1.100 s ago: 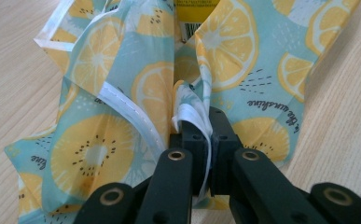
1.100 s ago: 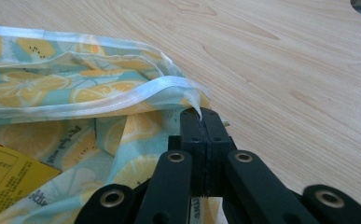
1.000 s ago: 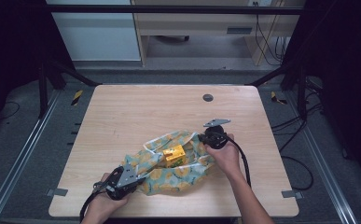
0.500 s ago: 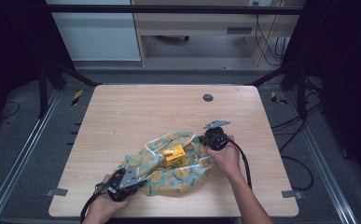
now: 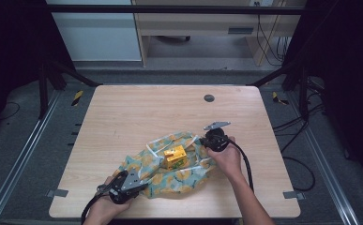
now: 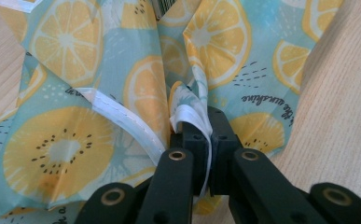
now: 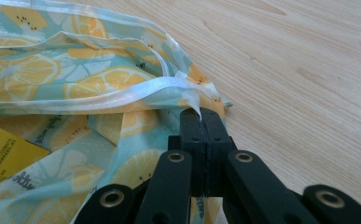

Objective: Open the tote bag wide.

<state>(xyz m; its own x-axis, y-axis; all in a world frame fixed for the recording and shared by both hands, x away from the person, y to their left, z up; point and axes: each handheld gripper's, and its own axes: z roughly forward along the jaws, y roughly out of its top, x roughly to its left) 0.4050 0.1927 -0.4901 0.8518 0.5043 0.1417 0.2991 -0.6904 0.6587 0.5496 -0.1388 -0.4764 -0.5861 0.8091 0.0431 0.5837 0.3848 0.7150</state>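
Lemon-print light-blue cloth bag stretches between left gripper and right gripper, both fingers pinching its white-trimmed rim at opposite ends.

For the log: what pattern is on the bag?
Orange citrus slices on light blue bag, white trim; clearest in the left gripper view.

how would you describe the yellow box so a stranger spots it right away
On the wooden table, find the lemon-print bag near the front edge. The yellow box sits at the bag's opening, the only solid, boxy yellow thing against soft patterned fabric.
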